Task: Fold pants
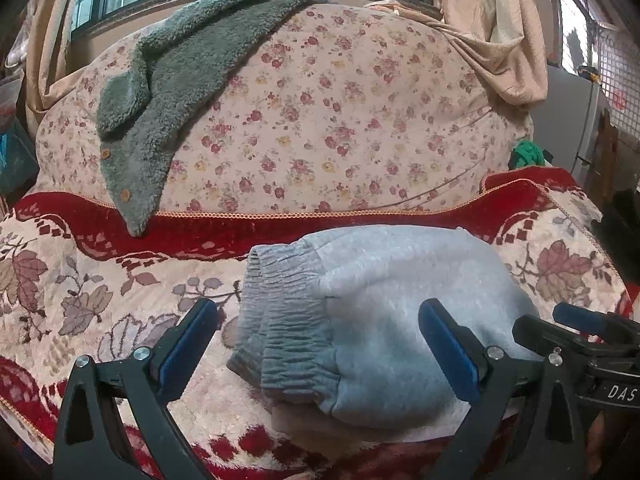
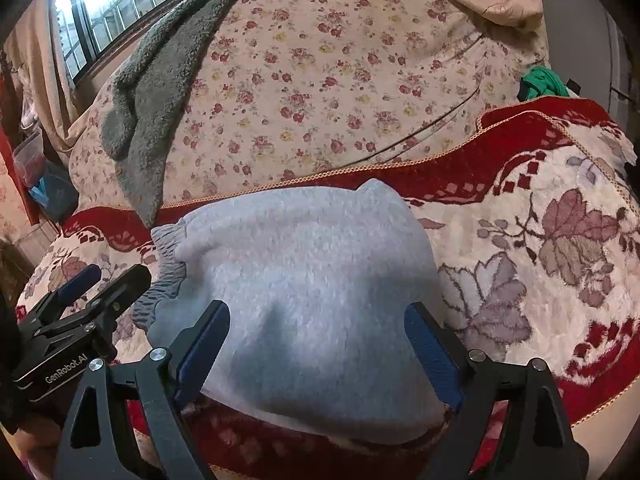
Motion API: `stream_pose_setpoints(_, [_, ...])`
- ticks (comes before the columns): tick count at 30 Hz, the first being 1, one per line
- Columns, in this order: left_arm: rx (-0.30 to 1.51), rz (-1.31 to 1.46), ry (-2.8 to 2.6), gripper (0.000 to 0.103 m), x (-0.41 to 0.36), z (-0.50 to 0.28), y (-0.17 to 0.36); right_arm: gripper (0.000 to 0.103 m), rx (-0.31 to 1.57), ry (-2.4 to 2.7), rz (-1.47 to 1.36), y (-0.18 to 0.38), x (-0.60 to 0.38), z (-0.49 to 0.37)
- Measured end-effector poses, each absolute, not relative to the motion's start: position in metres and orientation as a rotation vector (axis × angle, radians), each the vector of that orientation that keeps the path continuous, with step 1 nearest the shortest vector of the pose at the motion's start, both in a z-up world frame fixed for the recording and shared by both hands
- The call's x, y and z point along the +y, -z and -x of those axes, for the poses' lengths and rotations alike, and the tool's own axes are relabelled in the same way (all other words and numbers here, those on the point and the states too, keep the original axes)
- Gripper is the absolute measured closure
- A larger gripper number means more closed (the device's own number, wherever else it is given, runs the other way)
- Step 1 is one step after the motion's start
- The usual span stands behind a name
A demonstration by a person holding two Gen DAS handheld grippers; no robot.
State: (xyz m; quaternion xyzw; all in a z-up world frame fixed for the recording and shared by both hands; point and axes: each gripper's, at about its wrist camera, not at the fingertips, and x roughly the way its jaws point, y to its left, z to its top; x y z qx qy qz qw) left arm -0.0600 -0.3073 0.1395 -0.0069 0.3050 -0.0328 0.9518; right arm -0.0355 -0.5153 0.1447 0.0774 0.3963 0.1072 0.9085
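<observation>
Light grey fleece pants lie folded into a compact bundle on the red and cream blanket, elastic waistband on the left side. My left gripper hovers just short of the waistband, jaws wide, blue pads clear of the cloth. In the right wrist view the same pants fill the middle, and my right gripper stands open over their near edge, holding nothing. The left gripper shows at that view's left edge; the right gripper shows at the left wrist view's right edge.
A floral quilt is heaped behind the blanket, with a grey-green fuzzy garment draped down its left slope. Beige curtains hang at the back by the window. A green cloth sits at the right.
</observation>
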Motion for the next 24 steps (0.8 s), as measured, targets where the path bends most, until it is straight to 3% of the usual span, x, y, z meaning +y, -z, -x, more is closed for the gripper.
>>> stream_pose_setpoints(24, [0.626, -0.003, 0.073, 0.002, -0.3146, 0.0598, -0.1388, 0.010, 0.829, -0.223, -0.166, -0.1399, -0.5155, 0.0341])
